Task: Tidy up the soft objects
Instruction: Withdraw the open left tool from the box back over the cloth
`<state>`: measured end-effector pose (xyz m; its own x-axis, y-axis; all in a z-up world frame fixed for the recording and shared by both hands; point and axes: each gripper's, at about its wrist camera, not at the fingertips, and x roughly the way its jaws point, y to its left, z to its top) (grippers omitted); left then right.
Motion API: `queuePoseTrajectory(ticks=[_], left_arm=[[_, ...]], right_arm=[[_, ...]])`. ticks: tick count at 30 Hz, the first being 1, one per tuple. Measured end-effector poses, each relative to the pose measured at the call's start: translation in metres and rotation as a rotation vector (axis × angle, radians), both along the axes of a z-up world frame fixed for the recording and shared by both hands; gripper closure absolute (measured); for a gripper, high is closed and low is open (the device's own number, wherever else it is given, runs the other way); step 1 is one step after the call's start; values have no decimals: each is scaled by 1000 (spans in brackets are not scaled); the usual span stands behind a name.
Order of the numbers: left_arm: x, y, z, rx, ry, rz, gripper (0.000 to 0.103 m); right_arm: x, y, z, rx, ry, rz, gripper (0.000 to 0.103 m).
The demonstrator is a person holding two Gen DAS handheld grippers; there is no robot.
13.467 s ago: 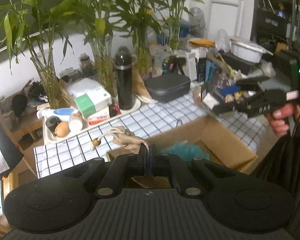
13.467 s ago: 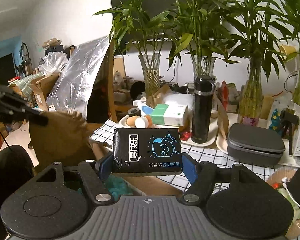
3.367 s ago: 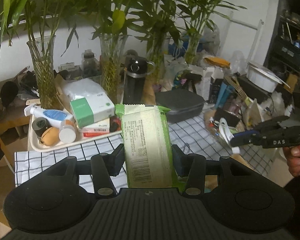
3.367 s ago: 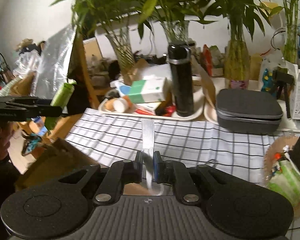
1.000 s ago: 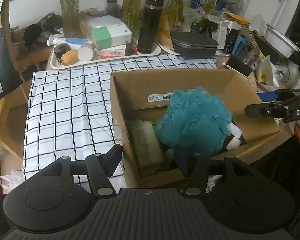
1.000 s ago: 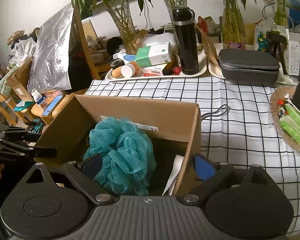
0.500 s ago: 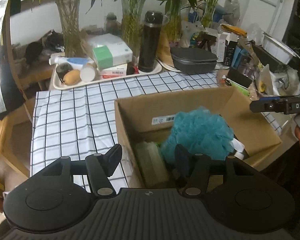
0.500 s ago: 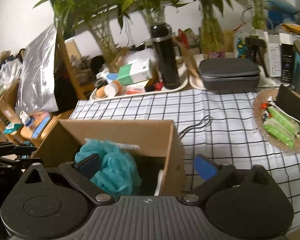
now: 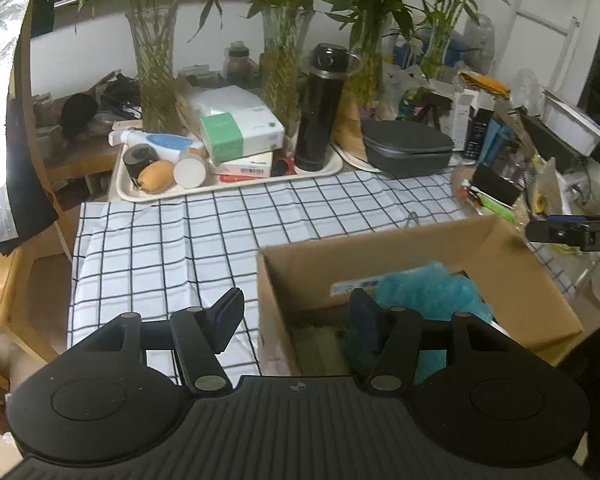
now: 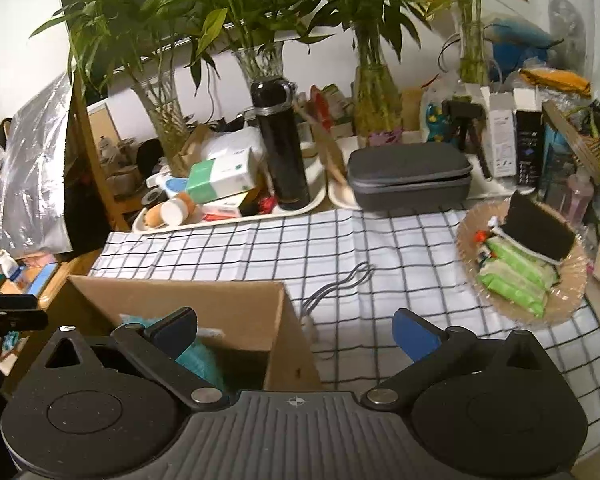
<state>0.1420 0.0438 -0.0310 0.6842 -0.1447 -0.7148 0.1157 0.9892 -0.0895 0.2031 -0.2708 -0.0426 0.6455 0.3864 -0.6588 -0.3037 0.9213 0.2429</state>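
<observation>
Left hand-held gripper [image 9: 296, 316] spread and empty over the cardboard box [image 9: 380, 256] rim; right hand-held gripper [image 10: 296, 330] just opened wide, empty; teal bath pouf [image 9: 432, 292] inside the box on the checked desk [image 10: 340, 248]; green packets [image 10: 512, 276] in a woven basket [image 10: 576, 280] well apart

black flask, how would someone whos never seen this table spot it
Look to the back edge of the checked tablecloth, where a cream tray sits. The black flask stands upright on its right end, the only tall dark cylinder among low boxes.
</observation>
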Motion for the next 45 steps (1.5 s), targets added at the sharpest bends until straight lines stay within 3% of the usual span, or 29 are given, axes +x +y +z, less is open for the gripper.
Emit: queuePoseTrajectory(ticks=[15, 22, 34, 45], left_arm=[[34, 13, 8, -14, -96, -34, 46], [62, 25, 0, -62, -124, -17, 46], [109, 45, -30, -98, -107, 38, 46], [116, 50, -46, -101, -42, 21, 46]], right_arm=[[49, -17, -7, -37, 7, -90, 0], [73, -16, -17, -83, 19, -82, 0], [109, -11, -43, -129, 78, -30, 0], [145, 4, -68, -159, 124, 78, 0]])
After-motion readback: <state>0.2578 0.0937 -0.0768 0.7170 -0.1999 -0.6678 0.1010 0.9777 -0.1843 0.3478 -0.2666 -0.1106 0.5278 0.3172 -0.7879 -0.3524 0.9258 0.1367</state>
